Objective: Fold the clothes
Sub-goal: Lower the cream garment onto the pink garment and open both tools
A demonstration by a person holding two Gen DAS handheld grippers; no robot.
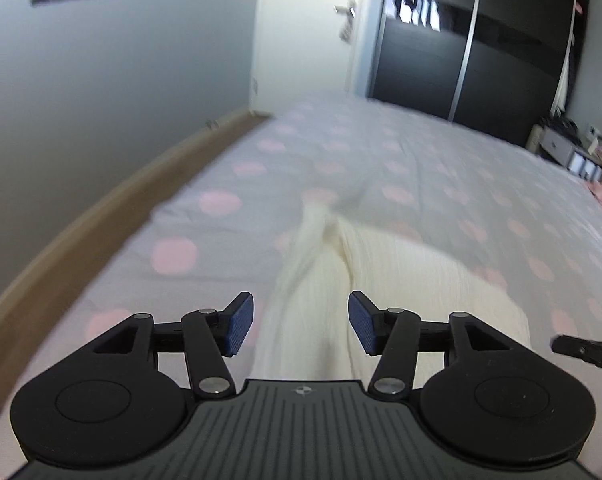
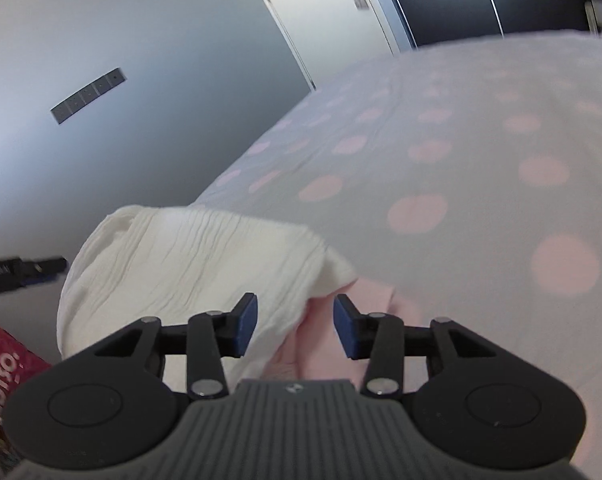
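A cream crinkled garment (image 1: 381,272) lies bunched on the bed's pink-dotted sheet (image 1: 441,184). My left gripper (image 1: 301,322) is open just over its near end, and the blue pads (image 1: 239,324) do not press on the cloth. The right gripper's tip (image 1: 581,350) shows at the right edge of the left wrist view. In the right wrist view the cream garment (image 2: 189,256) lies to the left, over a pale pink garment (image 2: 325,344). My right gripper (image 2: 296,326) is open above the spot where the two cloths meet, holding nothing. The left gripper (image 2: 21,270) shows at the left edge.
A wooden bed frame (image 1: 101,216) runs along the left side against a grey wall. Beyond the bed stand a cream door (image 1: 301,32), a dark sliding wardrobe (image 1: 481,40) and a small drawer unit (image 1: 569,148). A red printed item (image 2: 5,372) sits at the lower left.
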